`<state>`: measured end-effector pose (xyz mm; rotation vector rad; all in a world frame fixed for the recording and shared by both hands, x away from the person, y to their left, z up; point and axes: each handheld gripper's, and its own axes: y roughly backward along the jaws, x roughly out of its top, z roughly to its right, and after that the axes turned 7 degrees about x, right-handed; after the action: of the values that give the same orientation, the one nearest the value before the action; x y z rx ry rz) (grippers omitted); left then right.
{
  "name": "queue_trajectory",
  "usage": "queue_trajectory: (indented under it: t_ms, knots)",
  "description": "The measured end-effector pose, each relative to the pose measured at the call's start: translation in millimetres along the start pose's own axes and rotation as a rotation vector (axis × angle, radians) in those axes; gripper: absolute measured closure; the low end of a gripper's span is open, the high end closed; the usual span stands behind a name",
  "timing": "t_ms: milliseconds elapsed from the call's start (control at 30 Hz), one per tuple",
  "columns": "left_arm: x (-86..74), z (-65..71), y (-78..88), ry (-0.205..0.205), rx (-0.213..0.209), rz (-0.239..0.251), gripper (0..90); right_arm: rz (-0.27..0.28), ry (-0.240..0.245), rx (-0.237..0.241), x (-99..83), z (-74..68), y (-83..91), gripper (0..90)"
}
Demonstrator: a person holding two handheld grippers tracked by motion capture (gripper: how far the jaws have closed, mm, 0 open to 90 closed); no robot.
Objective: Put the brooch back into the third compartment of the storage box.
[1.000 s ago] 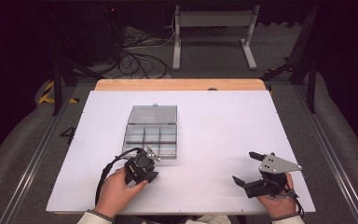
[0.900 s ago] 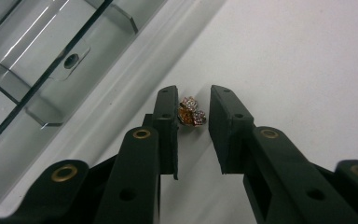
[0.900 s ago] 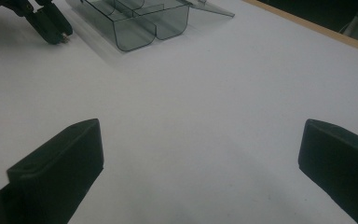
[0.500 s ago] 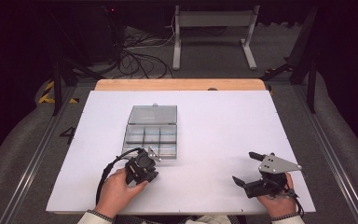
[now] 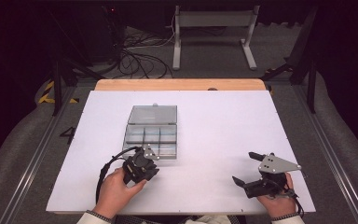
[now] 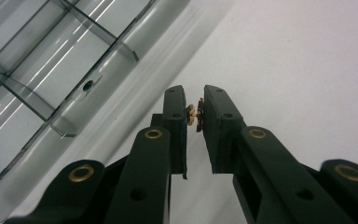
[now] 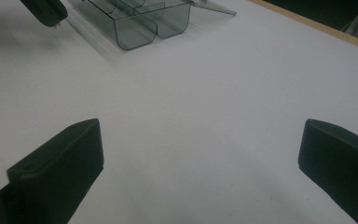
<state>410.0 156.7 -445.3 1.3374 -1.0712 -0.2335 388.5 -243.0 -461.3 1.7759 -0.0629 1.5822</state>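
Observation:
A clear plastic compartment box (image 5: 151,135) lies on the white table with its lid folded open behind it. My left gripper (image 5: 149,154) sits just in front of the box's near edge. In the left gripper view, my left gripper (image 6: 195,100) is shut on a small brass-coloured part (image 6: 191,113), pinched between its pads just above the table, with the box (image 6: 51,70) to its left. My right gripper (image 5: 245,168) rests near the front right of the table, open wide. Nothing lies between my right gripper's (image 7: 200,140) jaws but bare table; the box (image 7: 140,23) and my left gripper (image 7: 44,9) lie far off.
The white table top (image 5: 223,121) has a wooden strip (image 5: 182,84) along its far edge. Beyond it are a metal stand (image 5: 212,28) and loose cables (image 5: 135,58) on the floor. A person's hands (image 5: 116,191) hold both grippers at the near edge.

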Motion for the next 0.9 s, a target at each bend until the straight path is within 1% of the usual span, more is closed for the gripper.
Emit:
queue_trajectory:
  t_ms: [67,133,167,367,467,500,633,767,800,833,900]
  knots:
    - [-0.1,0.0,0.9,0.000,-0.002,0.007,79.5,0.000,0.000,-0.001,0.0,0.0,0.0,0.8]
    - [0.1,-0.6,2.7,-0.003,0.005,0.015,79.5,0.000,-0.001,-0.001,0.0,0.1,0.0,0.8]
    - [0.1,-0.5,3.4,0.000,-0.002,0.018,79.6,0.000,-0.001,-0.001,0.0,0.1,0.0,0.8]
    - [-0.2,-1.5,7.7,0.004,-0.003,0.037,79.5,-0.001,0.000,-0.002,0.0,0.3,-0.5,0.8]
    - [-0.3,-1.2,9.9,0.006,0.004,0.046,79.5,-0.001,-0.002,-0.002,-0.1,0.4,-0.5,0.8]
    - [-0.4,-1.4,11.3,0.006,0.004,0.060,79.6,-0.002,-0.001,-0.003,-0.1,0.4,-0.5,0.8]
    - [-0.8,-2.2,14.3,0.013,0.009,0.079,79.6,-0.002,-0.001,-0.002,0.0,0.4,-0.7,0.8]
    - [-0.4,-5.3,20.1,0.028,0.000,0.116,79.6,-0.003,-0.007,-0.002,0.0,0.3,-0.7,0.8]
    - [1.1,-5.9,22.5,0.027,0.004,0.129,79.6,-0.002,-0.003,-0.003,0.1,0.4,-0.8,0.8]
    - [1.1,-5.9,22.5,0.027,0.004,0.129,79.6,0.000,-0.003,-0.002,0.0,0.3,-0.8,0.8]
    - [2.4,-5.8,24.8,0.030,0.009,0.144,79.6,-0.001,-0.003,-0.002,0.0,0.3,-0.8,0.8]
